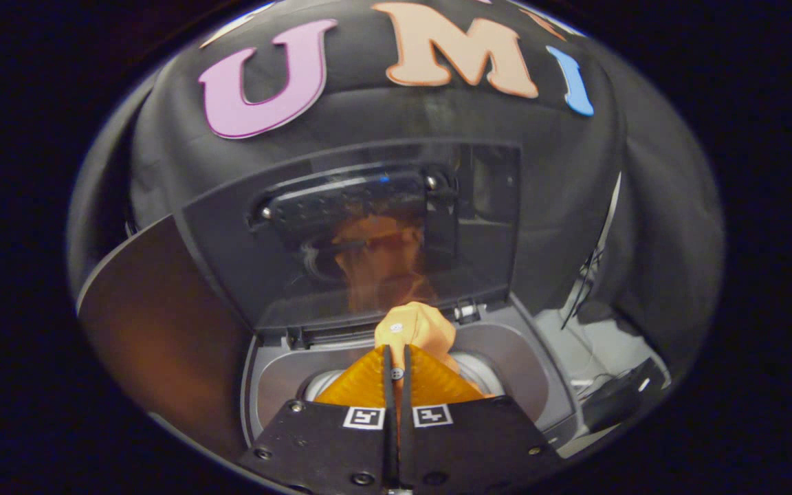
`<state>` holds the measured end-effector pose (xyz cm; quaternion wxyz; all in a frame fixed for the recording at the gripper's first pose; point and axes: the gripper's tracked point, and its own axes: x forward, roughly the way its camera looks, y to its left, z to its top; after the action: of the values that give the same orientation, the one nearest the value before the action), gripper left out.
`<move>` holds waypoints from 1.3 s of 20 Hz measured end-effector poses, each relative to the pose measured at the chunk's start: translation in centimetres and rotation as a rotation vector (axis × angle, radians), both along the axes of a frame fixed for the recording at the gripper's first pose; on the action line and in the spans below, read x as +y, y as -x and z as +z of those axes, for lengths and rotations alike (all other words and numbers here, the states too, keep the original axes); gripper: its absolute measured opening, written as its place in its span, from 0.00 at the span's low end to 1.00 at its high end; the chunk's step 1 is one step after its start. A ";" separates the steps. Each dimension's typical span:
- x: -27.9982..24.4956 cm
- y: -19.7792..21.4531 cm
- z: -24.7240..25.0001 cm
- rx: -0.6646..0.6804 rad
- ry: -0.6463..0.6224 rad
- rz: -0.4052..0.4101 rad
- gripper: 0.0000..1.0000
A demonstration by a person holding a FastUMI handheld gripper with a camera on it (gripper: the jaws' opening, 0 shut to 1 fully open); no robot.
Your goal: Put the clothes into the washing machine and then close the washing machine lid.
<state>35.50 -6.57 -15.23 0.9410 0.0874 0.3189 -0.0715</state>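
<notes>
Fingers point(397, 357) at the bottom centre pinch an orange garment point(418, 328) tight between them, holding it over the washing machine point(506, 357) drum opening, its glass lid point(382, 234) raised upright beyond.

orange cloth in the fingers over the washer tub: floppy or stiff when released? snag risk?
Likely floppy: the orange cloth bunches into a soft lump just past the fingers, which are shut on it. Probably light, since a narrow pinch carries it. It should drop and crumple into the tub below; snagging looks unlikely with the lid raised upright behind.
</notes>
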 end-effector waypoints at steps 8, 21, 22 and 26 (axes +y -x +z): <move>1.4 1.1 -9.7 0.156 -0.039 0.028 0.02; 3.3 1.0 -8.1 0.053 0.069 0.082 0.98; 3.4 0.9 -8.0 0.052 0.074 0.084 0.98; 4.3 0.9 -7.1 0.009 0.094 0.129 0.99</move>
<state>34.61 -2.30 -22.36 0.9453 0.0221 0.3245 -0.0263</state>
